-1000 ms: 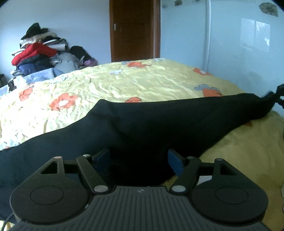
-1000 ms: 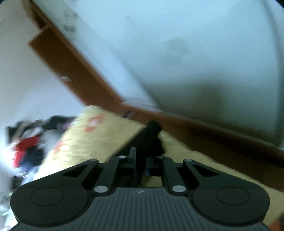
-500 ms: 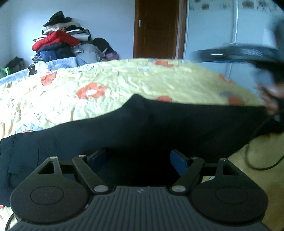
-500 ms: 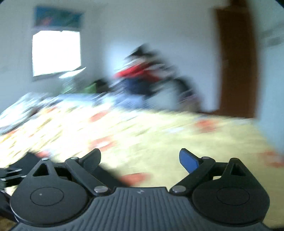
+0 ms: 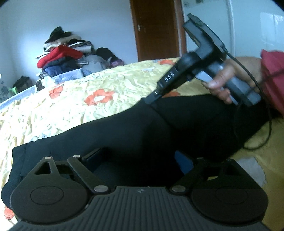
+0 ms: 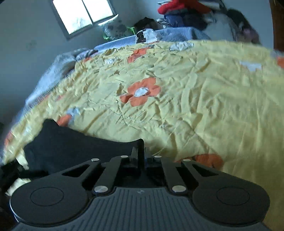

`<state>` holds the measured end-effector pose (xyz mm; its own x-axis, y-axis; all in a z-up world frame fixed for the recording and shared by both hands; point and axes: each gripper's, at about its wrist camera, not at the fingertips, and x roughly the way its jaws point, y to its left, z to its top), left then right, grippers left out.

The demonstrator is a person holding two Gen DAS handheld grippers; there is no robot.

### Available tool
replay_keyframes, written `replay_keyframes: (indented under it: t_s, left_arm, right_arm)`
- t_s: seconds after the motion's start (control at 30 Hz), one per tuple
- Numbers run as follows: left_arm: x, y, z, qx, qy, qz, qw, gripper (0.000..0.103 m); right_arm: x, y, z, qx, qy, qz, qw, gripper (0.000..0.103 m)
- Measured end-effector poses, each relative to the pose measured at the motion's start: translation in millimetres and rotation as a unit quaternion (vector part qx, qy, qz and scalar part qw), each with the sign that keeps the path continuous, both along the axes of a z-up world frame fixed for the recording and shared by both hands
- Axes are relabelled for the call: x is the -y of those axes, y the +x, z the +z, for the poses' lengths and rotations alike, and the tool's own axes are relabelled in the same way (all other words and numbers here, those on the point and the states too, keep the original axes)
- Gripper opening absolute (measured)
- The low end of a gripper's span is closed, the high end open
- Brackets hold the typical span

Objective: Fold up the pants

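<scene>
Two grippers are shown: the right gripper (image 6: 140, 156) is clamped on a fold of the black pants (image 5: 142, 128), which are spread along the near edge of the bed (image 5: 110, 85); the left gripper (image 5: 138, 160) is held agape above them. Lengthwise folding is judged underway; laying the carried edge down squarely is required next.

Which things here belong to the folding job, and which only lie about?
Job:
black pants
right tool, shut on the pants' edge
left tool, open over the pants
yellow flowered bedspread

Lying about:
pile of clothes
wooden door
window
</scene>
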<state>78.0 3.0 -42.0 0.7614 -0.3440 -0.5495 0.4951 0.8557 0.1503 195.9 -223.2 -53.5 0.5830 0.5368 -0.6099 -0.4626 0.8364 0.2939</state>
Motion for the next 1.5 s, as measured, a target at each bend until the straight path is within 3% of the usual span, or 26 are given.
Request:
replay_keyframes:
  t_s: [0.07,0.13,0.17,0.23,0.33,0.47,0.53,0.57,0.63,0.67,0.73,0.8,0.9,0.97,1.0,1.03,1.13,1.2,1.27,1.4,1.5]
  left_arm:
    - [-0.3,6.1,1.9,-0.006,-0.012,0.011,0.9998,0.091]
    - [1.2,10.1,4.5,-0.012,-0.018,0.021,0.9995,0.091]
    - [1.9,12.4,6.4,-0.015,-0.02,0.023,0.9994,0.091]
    - [2.3,13.5,11.1,-0.013,-0.023,0.029,0.9992,0.091]
    - [-2.1,13.4,16.9,-0.007,-0.033,0.037,0.9988,0.091]
    - [-0.9,24.6,15.2,-0.028,-0.038,0.041,0.998,0.091]
    - [3.8,25.9,10.5,-0.027,-0.017,0.039,0.9987,0.092]
    - [6.3,24.5,7.1,-0.023,0.0,0.036,0.9991,0.092]
    - [7.7,19.0,2.3,-0.012,0.024,0.031,0.9992,0.093]
    - [7.1,15.9,1.6,-0.01,0.029,0.029,0.9991,0.093]
    - [5.1,14.4,4.3,-0.016,0.023,0.029,0.9992,0.092]
    - [8.5,13.1,11.6,-0.022,0.007,0.018,0.9996,0.092]
    - [28.0,8.0,21.2,-0.016,-0.01,-0.008,0.9998,0.092]
    - [51.1,3.3,26.1,-0.008,-0.009,-0.031,0.9995,0.092]
    - [63.8,1.4,27.3,-0.001,-0.008,-0.044,0.999,0.093]
    - [75.5,-1.2,26.5,0.006,-0.003,-0.059,0.9982,0.096]
    - [108.5,-7.7,8.6,0.002,0.058,-0.105,0.9928,0.093]
    - [117.0,-19.0,-4.3,0.005,0.091,-0.124,0.9882,0.089]
    - [117.0,-29.0,-3.6,0.034,0.083,-0.126,0.988,0.091]
    - [129.9,-19.7,12.5,0.015,0.031,-0.127,0.9913,0.093]
    - [152.3,-7.4,13.9,-0.003,0.031,-0.127,0.9914,0.093]
  right_arm:
    - [-16.1,2.3,6.6,0.037,-0.058,-0.014,0.998,0.0]
    - [-31.8,-1.6,11.6,0.085,-0.136,-0.043,0.986,0.0]
    - [-35.6,0.5,11.9,0.096,-0.15,-0.055,0.983,0.001]
    - [-28.7,4.4,14.7,0.085,-0.122,-0.078,0.986,0.001]
    - [-7.2,-25.6,34.8,0.125,-0.105,-0.094,0.982,0.002]
    - [15.7,-94.1,45.3,0.108,-0.128,-0.041,0.985,0.007]
    - [22.4,-124.9,33.2,0.074,-0.153,-0.009,0.985,0.02]
    - [26.0,-139.0,24.0,0.051,-0.168,0.005,0.985,0.035]
    - [35.4,-170.7,5.6,0.018,-0.212,0.021,0.977,0.052]
    - [43.1,-184.9,2.4,0.017,-0.217,0.019,0.976,0.054]
    - [62.1,-212.6,0.3,-0.011,-0.212,0.019,0.977,0.056]
    - [75.6,-234.0,2.7,-0.005,-0.218,0.001,0.976,0.056]
    - [101.8,-246.5,13.8,0.035,-0.162,-0.094,0.982,0.057]
    - [121.4,-246.3,16.8,0.065,-0.089,-0.164,0.98,0.068]
    - [126.8,-244.3,15.5,0.069,-0.072,-0.188,0.977,0.08]
    - [132.9,-239.9,10.3,0.065,-0.062,-0.212,0.973,0.085]
    - [140.2,-229.5,-11.1,0.006,-0.074,-0.204,0.976,0.085]
    - [133.4,-241.3,-10.1,0.023,-0.119,-0.162,0.979,0.085]
    - [141.6,-252.1,-1.0,0.036,-0.114,-0.158,0.98,0.086]
    - [179.3,-250.3,14.5,0.07,-0.039,-0.238,0.968,0.086]
    - [191.3,-220.1,5.3,0.048,-0.066,-0.251,0.965,0.086]
